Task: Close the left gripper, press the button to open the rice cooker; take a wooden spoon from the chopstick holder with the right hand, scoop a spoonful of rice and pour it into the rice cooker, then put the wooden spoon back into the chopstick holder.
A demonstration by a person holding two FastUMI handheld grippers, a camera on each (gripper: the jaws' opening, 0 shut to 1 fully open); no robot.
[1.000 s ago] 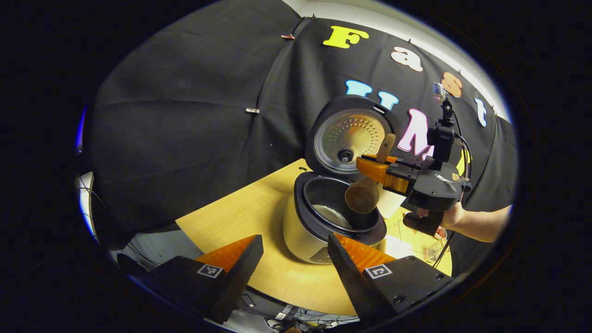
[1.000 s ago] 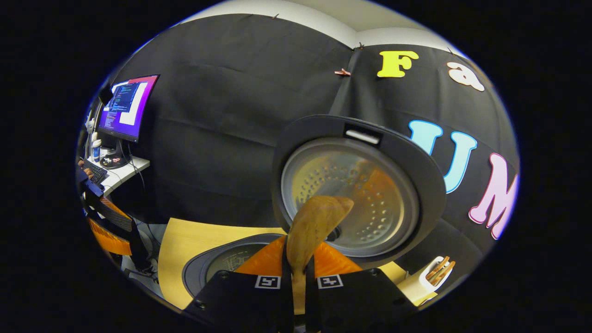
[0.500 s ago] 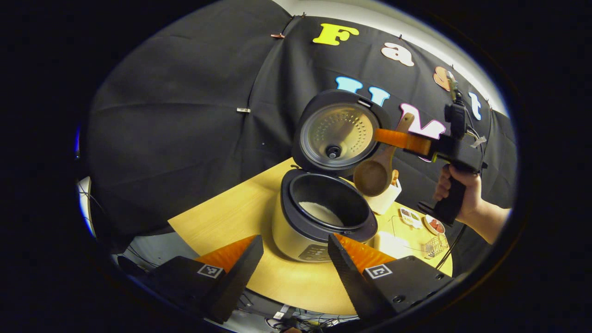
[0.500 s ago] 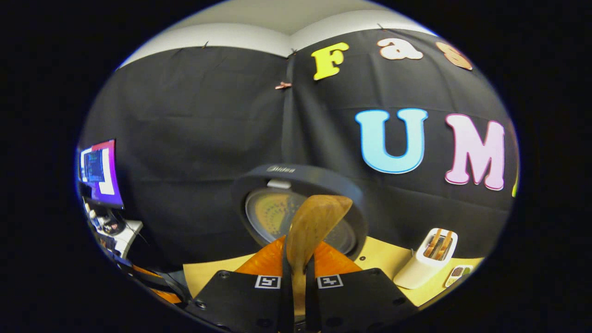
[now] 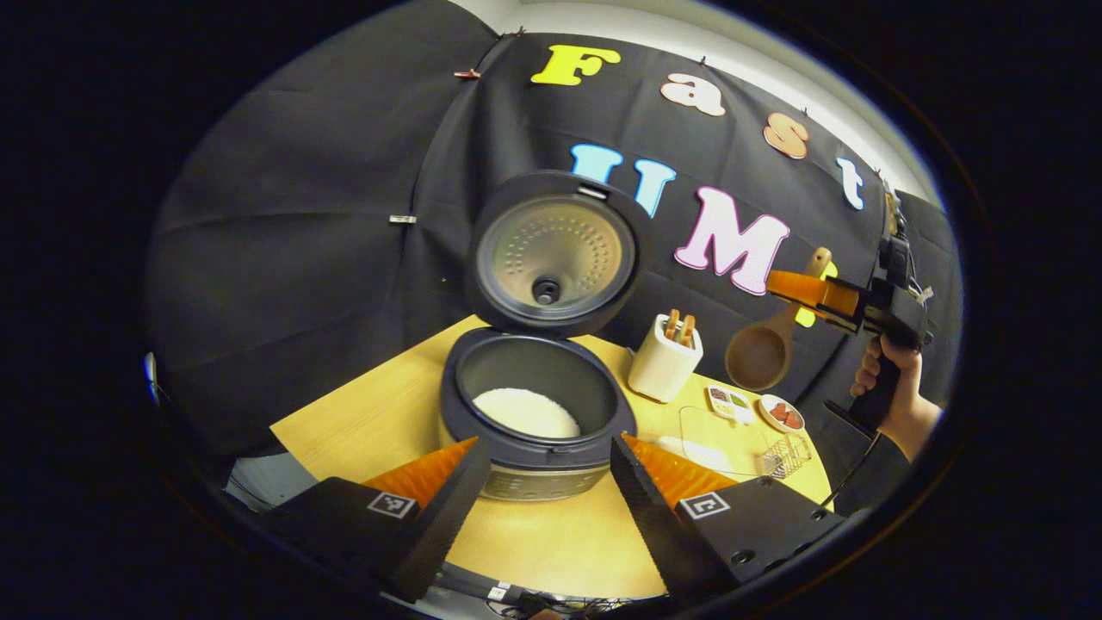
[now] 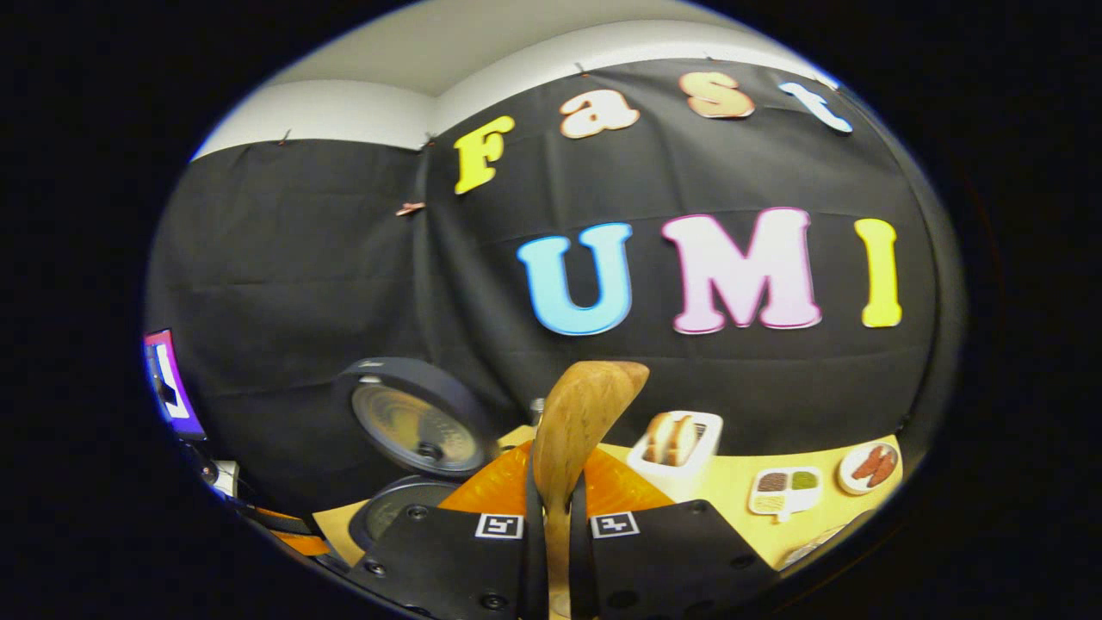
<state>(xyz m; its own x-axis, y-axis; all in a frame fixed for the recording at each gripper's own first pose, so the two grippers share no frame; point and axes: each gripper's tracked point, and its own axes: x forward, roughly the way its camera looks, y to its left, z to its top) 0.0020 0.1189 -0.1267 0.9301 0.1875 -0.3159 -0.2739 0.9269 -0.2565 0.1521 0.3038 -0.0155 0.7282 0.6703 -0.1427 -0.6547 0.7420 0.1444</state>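
Rice cooker (image 5: 534, 413) on the wooden table (image 5: 370, 422), lid (image 5: 555, 254) up, white rice in the pot. L gripper (image 5: 547, 469) low in front of cooker, jaws apart, holding nothing. R gripper (image 5: 796, 288) up off to the side, w/ a hand (image 5: 891, 392) on its grip, jaws clamped on wooden spoon (image 5: 762, 353) handle; bowl hangs down, above table beside white chopstick holder (image 5: 665, 366). In right gripper view spoon (image 6: 581, 422) sticks up between the fingers; small dishes (image 6: 782, 492) near holder

Our left gripper (image 5: 549, 469): jaws spread wide, nothing between. Our right gripper (image 6: 552, 517): jaws clamped on wooden spoon (image 6: 575, 422), raised in air; hand (image 5: 887, 387) wraps its handle.
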